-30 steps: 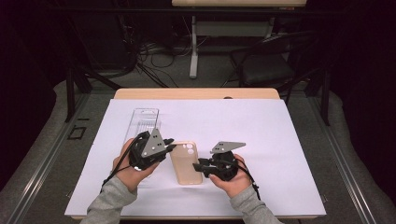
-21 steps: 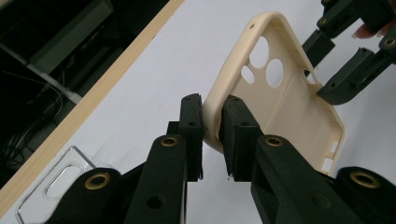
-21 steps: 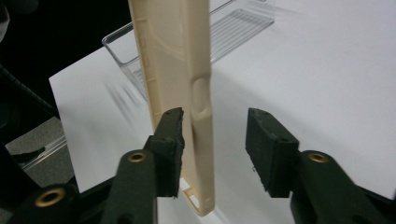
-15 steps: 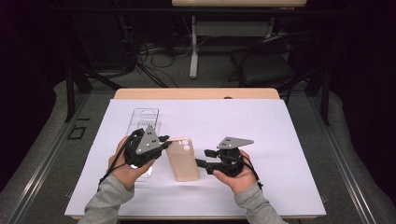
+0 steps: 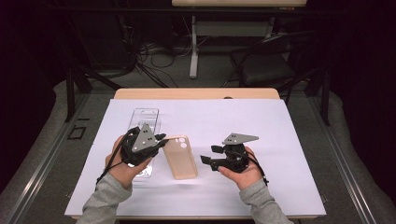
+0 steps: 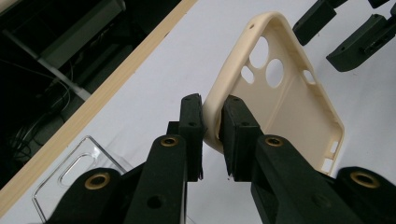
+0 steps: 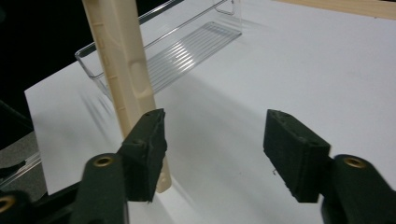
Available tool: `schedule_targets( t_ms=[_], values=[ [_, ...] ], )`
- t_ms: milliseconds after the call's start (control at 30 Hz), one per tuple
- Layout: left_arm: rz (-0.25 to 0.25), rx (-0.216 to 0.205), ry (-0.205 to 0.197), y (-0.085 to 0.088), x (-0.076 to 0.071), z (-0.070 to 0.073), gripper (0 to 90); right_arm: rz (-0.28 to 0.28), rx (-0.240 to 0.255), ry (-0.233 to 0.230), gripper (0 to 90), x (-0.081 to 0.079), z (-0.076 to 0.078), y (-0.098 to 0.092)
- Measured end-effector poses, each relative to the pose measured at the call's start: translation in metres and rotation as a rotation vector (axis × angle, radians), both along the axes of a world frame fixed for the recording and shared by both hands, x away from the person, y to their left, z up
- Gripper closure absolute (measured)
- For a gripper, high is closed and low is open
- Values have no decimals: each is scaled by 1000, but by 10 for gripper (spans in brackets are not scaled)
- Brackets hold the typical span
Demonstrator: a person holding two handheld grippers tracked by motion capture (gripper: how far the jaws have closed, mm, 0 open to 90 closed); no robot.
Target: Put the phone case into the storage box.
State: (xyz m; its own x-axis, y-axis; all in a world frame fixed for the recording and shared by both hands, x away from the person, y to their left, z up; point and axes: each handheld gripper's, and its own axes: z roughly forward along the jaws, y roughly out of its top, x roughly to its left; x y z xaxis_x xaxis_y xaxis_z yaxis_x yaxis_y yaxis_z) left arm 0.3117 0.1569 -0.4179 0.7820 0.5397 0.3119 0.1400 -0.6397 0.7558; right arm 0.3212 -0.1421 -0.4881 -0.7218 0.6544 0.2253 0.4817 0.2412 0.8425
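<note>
Gripping: beige phone case (image 6: pixel 285 98), its rim pinched in my left gripper (image 6: pixel 211 119), on the white sheet (image 5: pixel 261 126) between both hands.
Right gripper (image 7: pixel 212 149): jaws wide apart, holding nothing, beside the case.
Clear case (image 5: pixel 145 116): behind my left hand (image 5: pixel 122 163).

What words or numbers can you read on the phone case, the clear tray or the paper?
None: no words, numbers or signs can be read anywhere.
Phone case: plain cream, just holes.
Clear tray: only ridges.
White paper: blank.
</note>
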Motion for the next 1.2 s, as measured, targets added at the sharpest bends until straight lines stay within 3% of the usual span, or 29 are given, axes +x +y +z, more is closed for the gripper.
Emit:
schedule_targets(
  t_ms=[200,467,800,967,1200],
  values=[
    [-1,-6,7,2,0,0,797,-22,-36,-31,271,1,0,-2],
    [10,-8,6,5,1,2,797,-63,-118,-61,179,4,0,-7],
    [27,-3,7,11,2,4,797,-74,-121,-49,133,6,-1,-15],
    [33,-9,10,12,1,5,797,-92,-125,-41,20,7,-1,-20],
    [39,-3,2,13,2,5,796,-103,-120,-31,17,9,0,-25]
  ],
)
